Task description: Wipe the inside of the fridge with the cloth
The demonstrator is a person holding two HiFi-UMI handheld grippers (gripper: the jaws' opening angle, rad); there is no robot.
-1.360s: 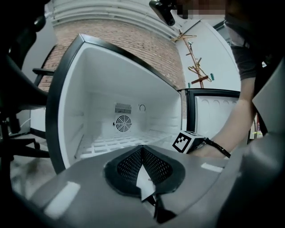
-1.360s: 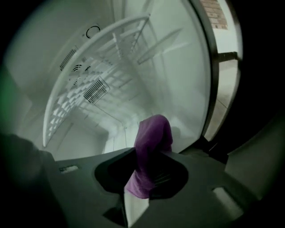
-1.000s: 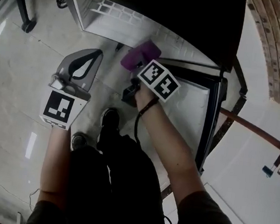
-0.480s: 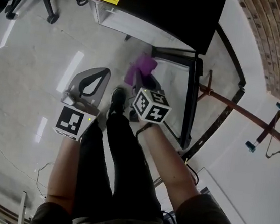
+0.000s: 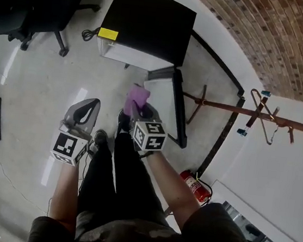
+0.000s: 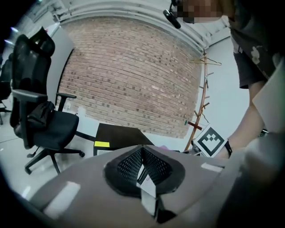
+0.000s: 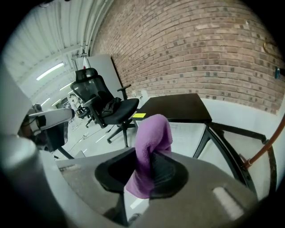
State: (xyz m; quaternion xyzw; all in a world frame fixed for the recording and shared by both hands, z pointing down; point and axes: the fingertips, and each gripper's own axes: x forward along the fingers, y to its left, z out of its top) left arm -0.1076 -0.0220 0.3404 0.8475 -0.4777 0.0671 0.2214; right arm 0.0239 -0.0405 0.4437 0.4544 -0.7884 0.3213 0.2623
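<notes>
Right gripper (image 7: 149,165) has its jaws clamped on the purple cloth (image 7: 152,133), tip poking up. Left gripper (image 6: 142,156) shows jaws pressed together, empty. Both hang above the floor (image 5: 35,87); the black mini fridge (image 5: 149,27) sits at twelve o'clock, door (image 5: 162,97) open.

Bright, glossy-floor glare, fisheye edges

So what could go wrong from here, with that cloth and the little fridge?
The purple cloth sits bunched in the right tool with a loose end sticking out, so hard rubbing might drag it free. The open fridge door juts out near the person's feet, so a step toward the fridge might knock it.
</notes>
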